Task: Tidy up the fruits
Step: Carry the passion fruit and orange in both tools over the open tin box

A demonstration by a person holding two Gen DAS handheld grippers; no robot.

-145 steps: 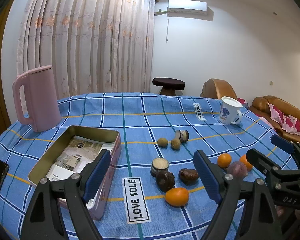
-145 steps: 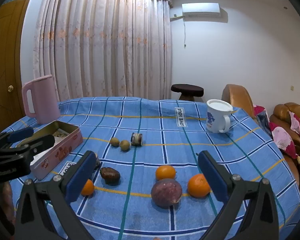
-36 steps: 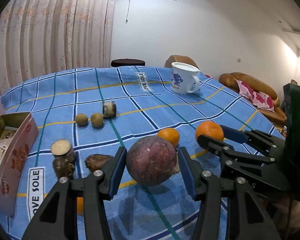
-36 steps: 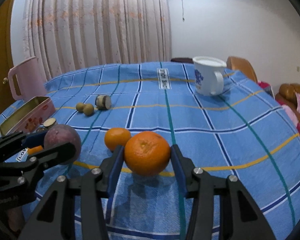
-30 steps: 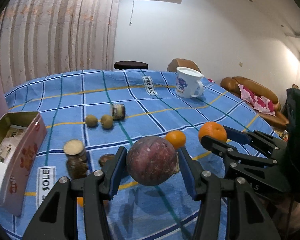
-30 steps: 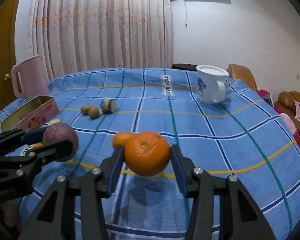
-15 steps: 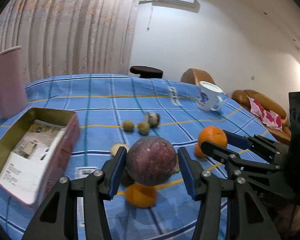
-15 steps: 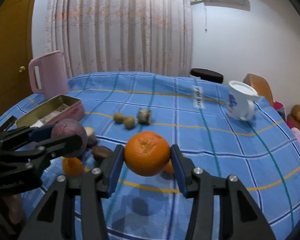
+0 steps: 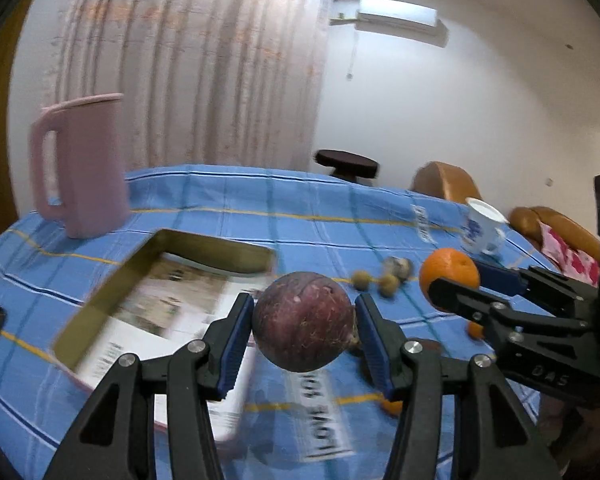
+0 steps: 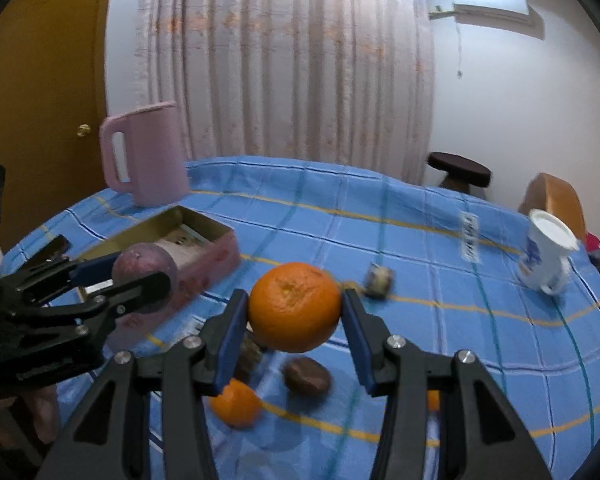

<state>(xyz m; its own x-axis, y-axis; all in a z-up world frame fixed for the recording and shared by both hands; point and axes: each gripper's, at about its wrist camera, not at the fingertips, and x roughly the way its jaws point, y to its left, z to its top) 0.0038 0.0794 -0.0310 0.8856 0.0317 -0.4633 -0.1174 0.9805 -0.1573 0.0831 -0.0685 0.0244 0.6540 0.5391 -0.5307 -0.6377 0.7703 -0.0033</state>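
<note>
Tin (image 9: 204, 246) now nearer, blue checked tablecloth (image 9: 300, 216) — curtains (image 9: 204, 60)

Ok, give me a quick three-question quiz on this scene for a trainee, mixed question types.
1. True or false: the left tool holds the orange.
2. Multiple choice: what stands behind the tin? A) a white mug B) a pink jug C) a stool
3. Short answer: how many small round brown fruits lie together near the middle of the table?

Key:
1. False. It holds the purple fruit; the right tool holds the orange.
2. B, the pink jug.
3. Two.
</note>
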